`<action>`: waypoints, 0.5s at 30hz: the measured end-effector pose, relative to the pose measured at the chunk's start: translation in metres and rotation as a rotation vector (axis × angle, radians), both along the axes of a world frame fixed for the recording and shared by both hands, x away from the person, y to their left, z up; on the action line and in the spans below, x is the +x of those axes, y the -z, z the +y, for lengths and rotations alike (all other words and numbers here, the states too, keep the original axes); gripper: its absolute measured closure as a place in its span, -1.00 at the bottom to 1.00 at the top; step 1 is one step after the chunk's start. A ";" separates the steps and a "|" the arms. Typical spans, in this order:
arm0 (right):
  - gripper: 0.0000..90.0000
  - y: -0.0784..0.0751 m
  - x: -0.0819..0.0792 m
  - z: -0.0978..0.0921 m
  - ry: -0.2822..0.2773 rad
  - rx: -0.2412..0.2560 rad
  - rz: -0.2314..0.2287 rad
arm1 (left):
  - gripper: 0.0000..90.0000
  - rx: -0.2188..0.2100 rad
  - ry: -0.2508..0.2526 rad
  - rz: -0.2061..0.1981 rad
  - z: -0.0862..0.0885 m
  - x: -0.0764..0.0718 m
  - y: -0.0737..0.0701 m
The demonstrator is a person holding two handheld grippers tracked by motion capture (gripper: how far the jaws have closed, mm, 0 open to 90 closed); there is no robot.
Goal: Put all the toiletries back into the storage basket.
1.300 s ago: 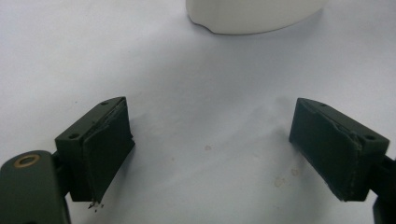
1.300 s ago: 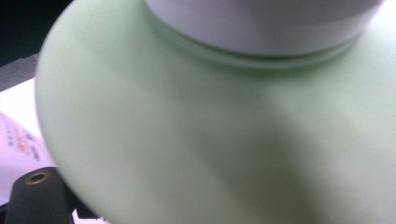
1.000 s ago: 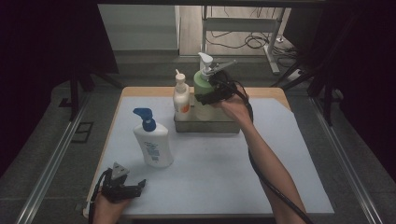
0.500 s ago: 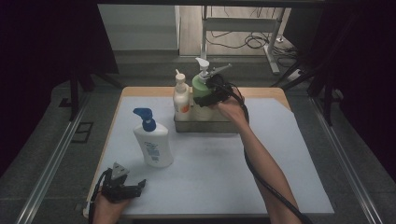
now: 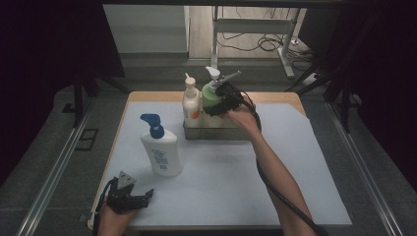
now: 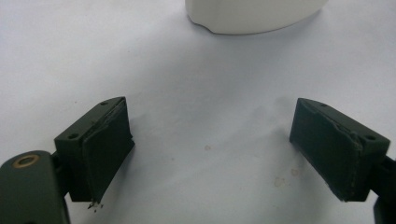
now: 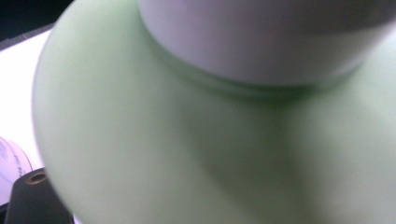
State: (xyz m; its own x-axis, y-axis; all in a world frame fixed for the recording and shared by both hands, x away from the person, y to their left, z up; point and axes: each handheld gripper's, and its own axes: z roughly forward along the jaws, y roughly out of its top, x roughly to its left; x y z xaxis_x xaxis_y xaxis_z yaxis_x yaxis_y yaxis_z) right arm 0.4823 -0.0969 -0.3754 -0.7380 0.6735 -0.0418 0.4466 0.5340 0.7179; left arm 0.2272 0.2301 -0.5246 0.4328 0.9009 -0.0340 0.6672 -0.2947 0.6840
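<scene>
1. Green bottle [image 5: 210, 96]: pump-topped, upright in the metal tray [image 5: 216, 132], at the tray's left half, just beside a white bottle [image 5: 191, 102] with an orange label. In the right gripper view its green shoulder [image 7: 187, 140] and pale collar sit very close to the camera.
2. Metal tray: rectangular, on the white mat [image 5: 221, 172] near the table's far edge, about midway along it.
3. Right gripper [image 5: 220, 101]: held at the green bottle's upper body, jaws on either side of it and closed against it as far as the high view shows.
4. Left gripper [image 5: 129, 197]: at the table's near-left corner, low over the mat; jaws spread wide, nothing between them.
5. White lotion bottle [image 5: 160, 150]: blue pump, upright on the mat's left half, between the left gripper and the tray, apart from both. Its base [image 6: 252, 16] appears beyond the left gripper's jaws.
</scene>
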 end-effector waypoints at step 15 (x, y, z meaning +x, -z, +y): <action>-0.73 0.021 0.004 0.002 -0.007 -0.034 0.036 | -0.73 -0.001 0.000 -0.001 0.000 0.000 0.000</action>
